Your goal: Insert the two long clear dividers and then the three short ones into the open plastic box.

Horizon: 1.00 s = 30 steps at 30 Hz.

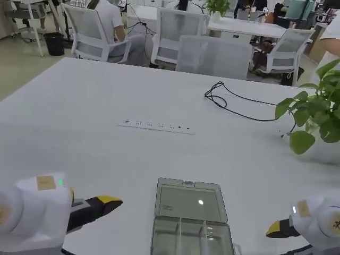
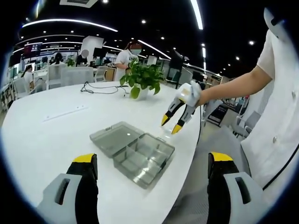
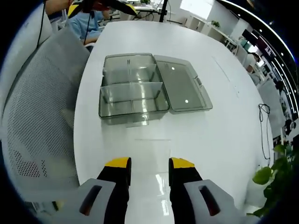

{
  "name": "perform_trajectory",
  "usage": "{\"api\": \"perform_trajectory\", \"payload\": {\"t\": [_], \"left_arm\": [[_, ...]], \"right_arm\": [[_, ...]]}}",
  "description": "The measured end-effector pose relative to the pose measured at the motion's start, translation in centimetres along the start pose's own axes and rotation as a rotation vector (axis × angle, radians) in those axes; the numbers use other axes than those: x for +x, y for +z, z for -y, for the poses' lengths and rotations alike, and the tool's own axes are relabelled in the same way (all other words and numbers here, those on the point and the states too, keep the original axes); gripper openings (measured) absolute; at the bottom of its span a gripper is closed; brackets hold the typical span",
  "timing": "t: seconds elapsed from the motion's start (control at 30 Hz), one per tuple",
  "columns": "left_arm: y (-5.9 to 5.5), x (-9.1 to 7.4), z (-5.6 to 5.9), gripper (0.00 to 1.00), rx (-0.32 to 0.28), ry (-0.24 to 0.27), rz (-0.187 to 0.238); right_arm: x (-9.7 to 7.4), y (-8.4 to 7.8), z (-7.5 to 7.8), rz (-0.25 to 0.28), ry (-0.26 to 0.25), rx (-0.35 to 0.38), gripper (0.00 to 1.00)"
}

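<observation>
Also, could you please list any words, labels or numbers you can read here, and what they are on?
No text is legible.
White strip on the table: small dark marks, too small to read.
Left gripper, tan sticker: nothing readable.
Right gripper, tan sticker: nothing readable.

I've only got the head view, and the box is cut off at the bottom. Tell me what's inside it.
Observer: The right gripper view shows the whole box, lid flat open. A clear divider crosses its base from wall to wall.
Operator: Give me the right gripper's jaws.
Observer: The right gripper is open, with nothing between its jaws.
Operator: Now the left.
Observer: The left gripper is wide open, holds nothing and points at the box.
</observation>
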<state>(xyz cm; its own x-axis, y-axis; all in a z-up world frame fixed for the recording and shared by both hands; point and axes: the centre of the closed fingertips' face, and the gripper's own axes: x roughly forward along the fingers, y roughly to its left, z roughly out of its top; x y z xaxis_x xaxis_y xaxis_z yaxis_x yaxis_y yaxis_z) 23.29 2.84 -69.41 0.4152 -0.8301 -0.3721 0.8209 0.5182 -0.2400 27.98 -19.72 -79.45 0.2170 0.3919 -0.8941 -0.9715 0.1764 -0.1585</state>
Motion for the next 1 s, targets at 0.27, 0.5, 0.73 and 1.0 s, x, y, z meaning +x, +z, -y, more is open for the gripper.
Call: {"api": "perform_trajectory", "payload": {"t": [0.27, 0.5, 0.73, 1.0], "left_arm": [[0.8, 0.3, 0.5, 1.0, -0.001, -0.012, 0.009], [1.6, 0.9, 1.0, 1.0, -0.005, -0.034, 0.013], [3.6, 1.7, 1.9, 0.96, -0.057, -0.055, 0.063], [4.9, 3.3, 3.5, 0.82, -0.221, -0.106, 0.095]], "right_arm": [[-2.6, 2.4, -0.6, 0.036, -0.057, -0.033, 0.33], [-4.2, 5.1, -1.7, 0.062, -0.094, -0.083, 0.33], [-5.7, 7.6, -3.0, 0.096, -0.125, -0.123, 0.33], [-7.1, 10.3, -4.0, 0.131, -0.153, -0.15, 0.33]]}}
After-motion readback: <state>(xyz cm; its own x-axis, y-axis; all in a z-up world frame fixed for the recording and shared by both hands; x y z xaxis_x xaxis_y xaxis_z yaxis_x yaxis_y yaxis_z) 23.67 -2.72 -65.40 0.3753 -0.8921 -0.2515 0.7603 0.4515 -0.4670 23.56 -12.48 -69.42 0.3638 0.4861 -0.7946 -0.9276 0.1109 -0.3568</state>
